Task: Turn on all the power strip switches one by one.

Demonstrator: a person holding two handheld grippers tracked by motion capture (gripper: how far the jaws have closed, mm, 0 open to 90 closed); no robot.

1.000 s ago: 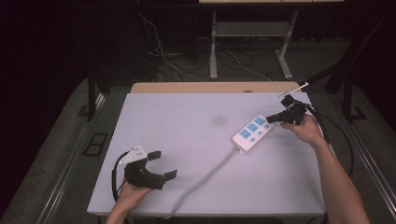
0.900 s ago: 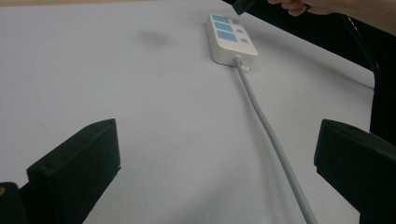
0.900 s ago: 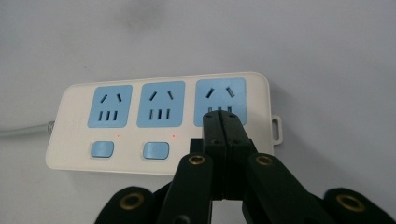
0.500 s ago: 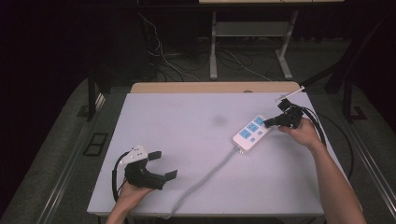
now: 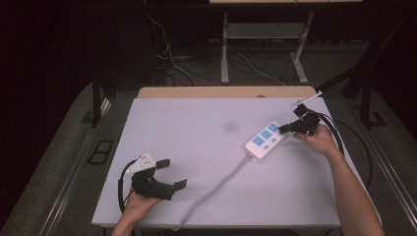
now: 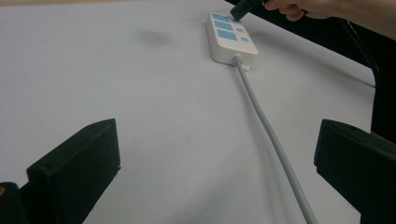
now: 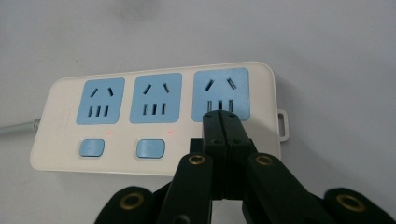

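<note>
While your left gripper lay wide open on the table, your right gripper was closed. Its empty tips sat over the strip.

The high view looks forward and down from above the near edge of the pale grey tabletop, taking in all of it. The left gripper view sits low, facing across the surface toward the distant white power strip with blue sockets. The right gripper view hangs close over that same strip, looking down.
</note>
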